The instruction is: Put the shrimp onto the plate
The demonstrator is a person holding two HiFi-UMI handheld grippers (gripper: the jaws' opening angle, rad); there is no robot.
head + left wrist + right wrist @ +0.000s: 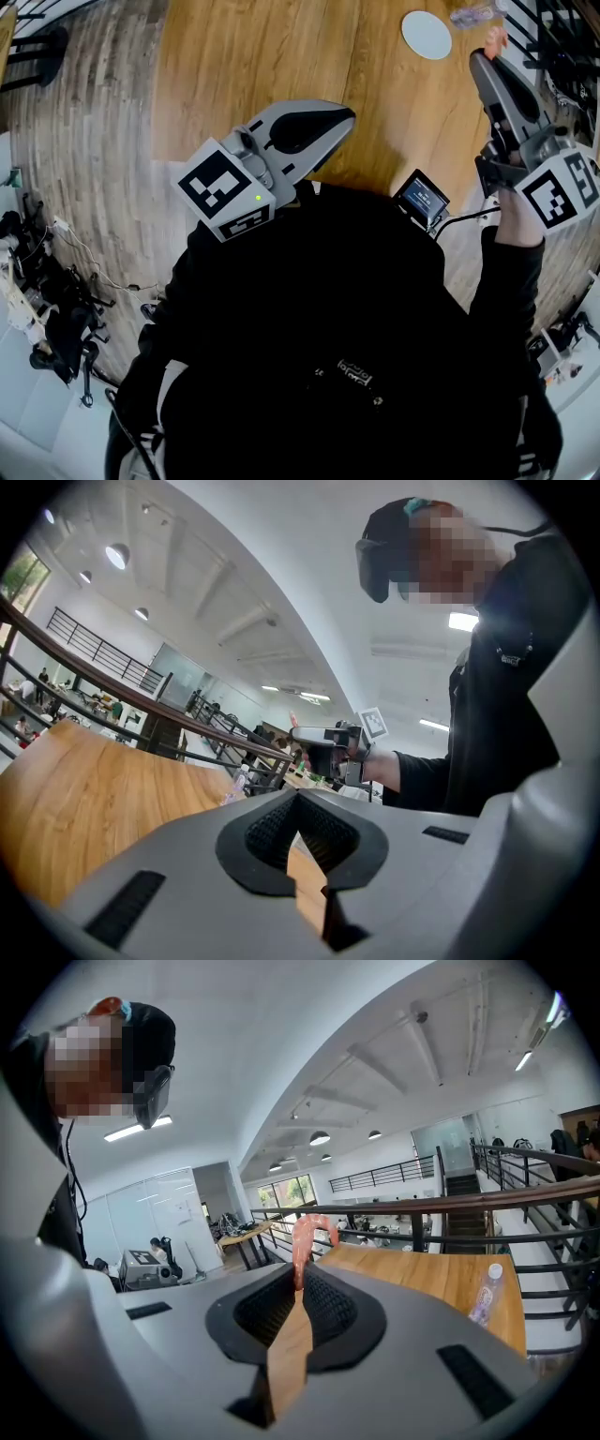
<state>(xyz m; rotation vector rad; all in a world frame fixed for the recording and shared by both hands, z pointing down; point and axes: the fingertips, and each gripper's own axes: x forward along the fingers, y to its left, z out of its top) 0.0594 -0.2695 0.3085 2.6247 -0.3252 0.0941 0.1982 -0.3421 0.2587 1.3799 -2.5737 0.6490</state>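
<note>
Head view is taken from above the left gripper [347, 115] and right gripper [480, 58], steeply down onto the wooden table [262, 56]. Each gripper view is aimed close along its own jaws, near level. Beyond the left tips, the right gripper is caught. The water bottle [239, 782] is shared by both.

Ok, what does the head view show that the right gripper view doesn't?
Only the head view: the white plate, with nothing on it, and the left gripper. Only the right gripper view: the right gripper seen close up, shut on one end of the shrimp, with a railing behind. Both: the shrimp, the right gripper and the wooden table.
</note>
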